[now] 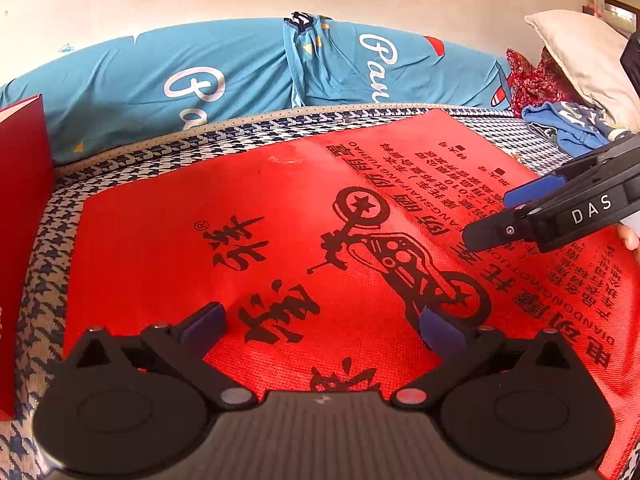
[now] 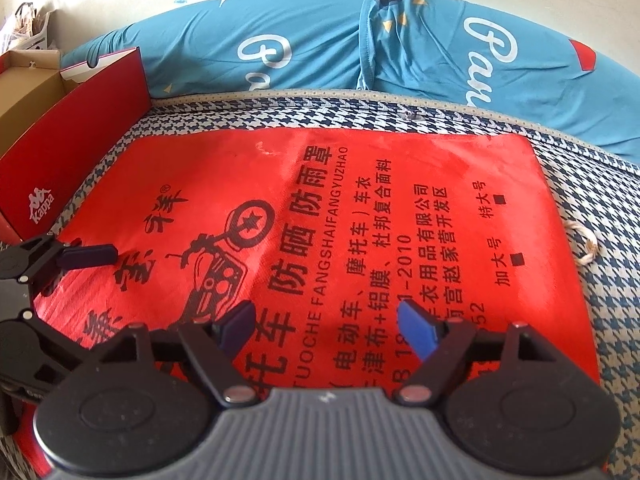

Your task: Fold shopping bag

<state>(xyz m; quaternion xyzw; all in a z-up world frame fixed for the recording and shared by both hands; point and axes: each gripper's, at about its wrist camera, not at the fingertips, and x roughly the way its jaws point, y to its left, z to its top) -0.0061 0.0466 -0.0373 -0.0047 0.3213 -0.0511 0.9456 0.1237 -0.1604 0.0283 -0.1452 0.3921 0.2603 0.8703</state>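
The red shopping bag [image 1: 280, 220] with black print and a motorcycle drawing lies flat on a blue-and-white houndstooth mat [image 1: 40, 280]. My left gripper [image 1: 320, 324] hovers open over the bag's near left part, with nothing between its fingers. My right gripper [image 1: 492, 220] comes in from the right with its tips low over the bag. In the right wrist view the right gripper [image 2: 326, 326] stands open above the bag [image 2: 360, 200], its pads clear of the fabric. One finger [image 2: 90, 255] of the left gripper shows at the left edge. A white cord [image 2: 586, 246] pokes out at the bag's right edge.
A red Kappa shoe box [image 2: 72, 140] stands open by the bag's left edge. Blue printed bedding [image 1: 200, 80] lies along the wall behind the mat. A pillow [image 1: 580, 60] and bunched clothes [image 1: 560, 128] sit at the far right.
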